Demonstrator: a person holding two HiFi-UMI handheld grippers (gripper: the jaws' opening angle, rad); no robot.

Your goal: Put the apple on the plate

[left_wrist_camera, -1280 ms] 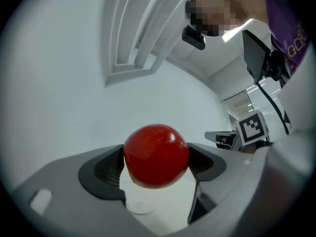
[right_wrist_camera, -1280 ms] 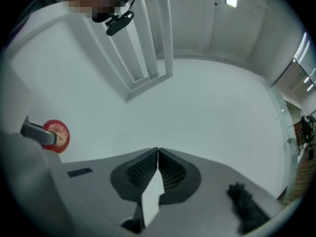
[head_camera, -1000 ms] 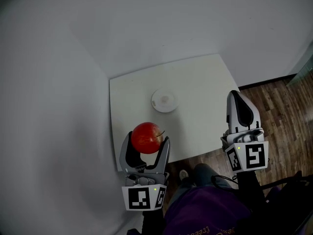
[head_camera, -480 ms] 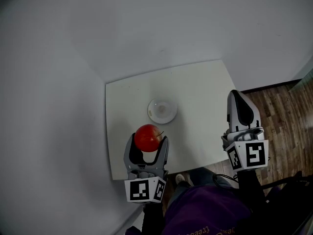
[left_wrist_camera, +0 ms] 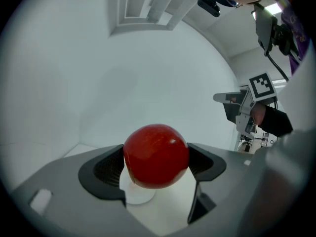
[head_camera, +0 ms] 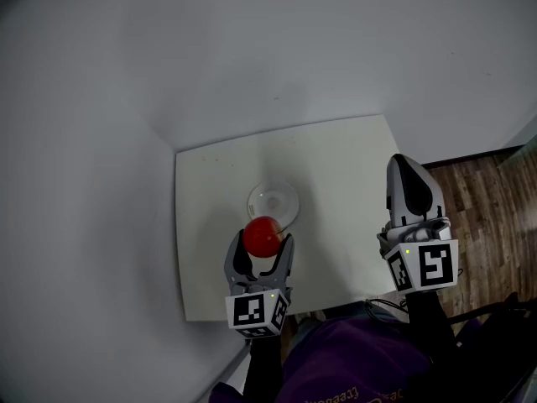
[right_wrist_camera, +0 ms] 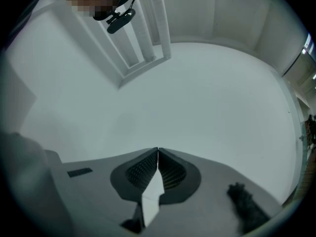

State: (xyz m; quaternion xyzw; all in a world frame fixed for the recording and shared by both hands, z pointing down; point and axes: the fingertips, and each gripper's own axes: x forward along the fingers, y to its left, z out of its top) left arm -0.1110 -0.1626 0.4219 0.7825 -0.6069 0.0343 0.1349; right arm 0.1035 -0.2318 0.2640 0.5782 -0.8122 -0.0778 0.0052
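A red apple (head_camera: 263, 235) is clamped between the jaws of my left gripper (head_camera: 262, 246), held in the air just on the near side of a small white plate (head_camera: 273, 198) on the white table (head_camera: 336, 166). In the left gripper view the apple (left_wrist_camera: 156, 155) fills the gap between the dark pads, and the plate (left_wrist_camera: 136, 194) shows below and behind it. My right gripper (head_camera: 409, 179) hovers over the table's right edge with its jaws pressed together and empty; the right gripper view shows the two pads (right_wrist_camera: 148, 171) meeting.
The table stands in a corner between two pale walls (head_camera: 84, 183). Wooden floor (head_camera: 491, 200) lies to the right. The person's purple sleeve (head_camera: 352, 368) is at the bottom of the head view.
My left gripper has carried the apple forward and a little right, from the table's near edge up to the plate. The right gripper has stayed put.
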